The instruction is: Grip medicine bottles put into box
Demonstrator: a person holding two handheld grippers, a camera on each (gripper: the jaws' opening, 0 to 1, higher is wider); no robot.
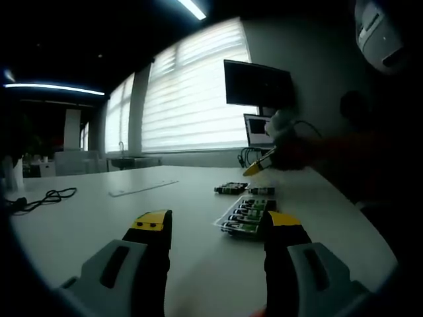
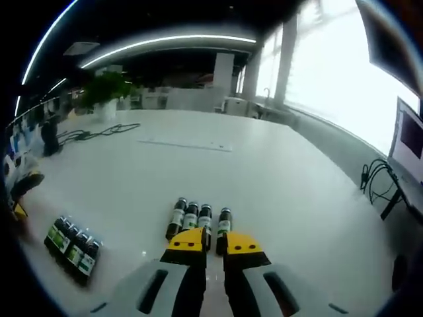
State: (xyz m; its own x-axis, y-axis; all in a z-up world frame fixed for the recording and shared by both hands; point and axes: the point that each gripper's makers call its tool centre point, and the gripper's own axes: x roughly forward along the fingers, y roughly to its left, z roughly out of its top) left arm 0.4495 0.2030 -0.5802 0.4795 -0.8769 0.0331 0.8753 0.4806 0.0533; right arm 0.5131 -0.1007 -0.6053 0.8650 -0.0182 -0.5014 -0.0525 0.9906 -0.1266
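White table point(image 1: 165, 198), taken as the reference surface. Left gripper point(image 1: 215, 231): jaws spread wide apart with bare tabletop between the yellow tips, nothing held, hovering just over the table. Beyond its right jaw, a tray point(image 1: 248, 218) lying flat on the table, packed with a row of dark bottles with green labels; the jaw tip overlaps the tray's near corner, contact cannot be told. Farther along the table from the tray, a small cluster of loose bottles point(image 1: 231, 189) lying on their sides, one more point(image 1: 260, 191) just beside them. Above that cluster, the right gripper point(image 1: 259, 168), yellow tip pointing down at the table, carried by a gloved hand point(image 1: 281, 129). Right gripper point(image 2: 213, 243) as seen in its own view: jaws drawn nearly together, with a bottle point(image 2: 207, 228) showing in the narrow gap; whether it is actually pinched cannot be told. Three bottles point(image 2: 190, 216) lie side by side on the table just ahead of the left jaw, caps pointing away, and a fourth point(image 2: 225, 221) lies ahead of the right jaw. Tray of bottles point(image 2: 71, 247) well to the left of that group on the same table. Far end of table: black cable point(image 2: 99, 132), potted plant point(image 2: 107, 89). Behind the table, a monitor point(image 1: 259, 84) before a blinded window point(image 1: 192, 86).
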